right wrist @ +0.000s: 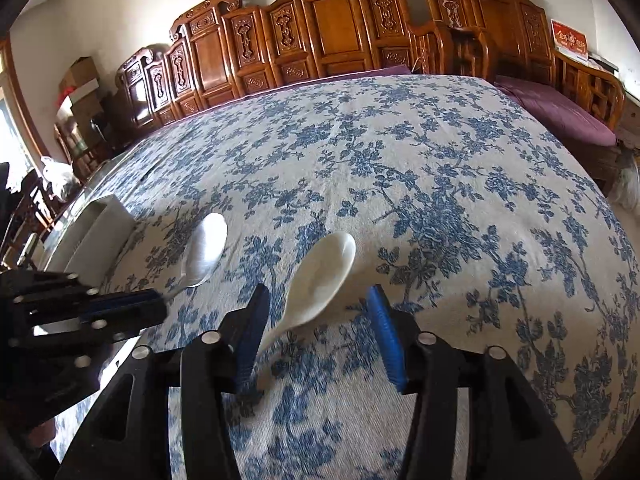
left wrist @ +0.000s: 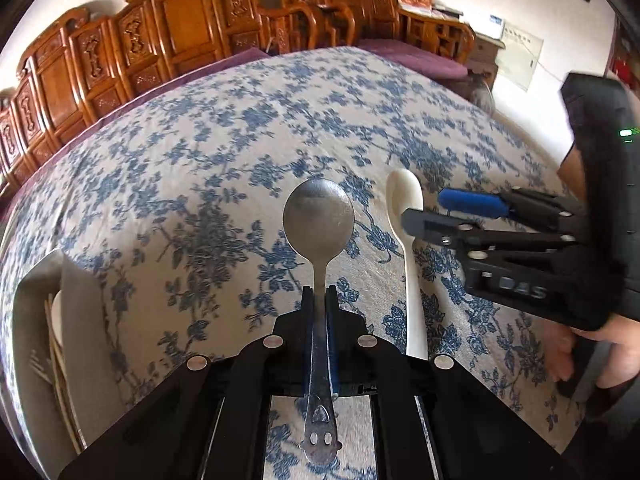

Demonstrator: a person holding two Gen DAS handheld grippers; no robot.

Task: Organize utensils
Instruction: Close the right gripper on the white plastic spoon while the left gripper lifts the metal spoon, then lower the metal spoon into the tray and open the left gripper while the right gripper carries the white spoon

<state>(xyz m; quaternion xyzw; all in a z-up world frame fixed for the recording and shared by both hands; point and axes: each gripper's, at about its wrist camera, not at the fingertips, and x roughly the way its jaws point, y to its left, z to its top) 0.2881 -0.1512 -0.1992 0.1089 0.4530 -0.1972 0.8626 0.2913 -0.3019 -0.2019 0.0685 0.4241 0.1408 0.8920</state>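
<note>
The right tongs (right wrist: 316,332), spread wide, straddle the white spoon (right wrist: 320,276); its handle points back between them. The left tongs (left wrist: 319,300) grip the metal spoon (left wrist: 319,220).

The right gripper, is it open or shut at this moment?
Open. The right gripper has its jaws spread wide apart, with the white spoon lying on the tablecloth between them, not clamped.

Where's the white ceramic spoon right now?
The white ceramic spoon lies on the floral tablecloth between the right tongs' open fingers, right of the metal spoon held by the left tongs.
</note>
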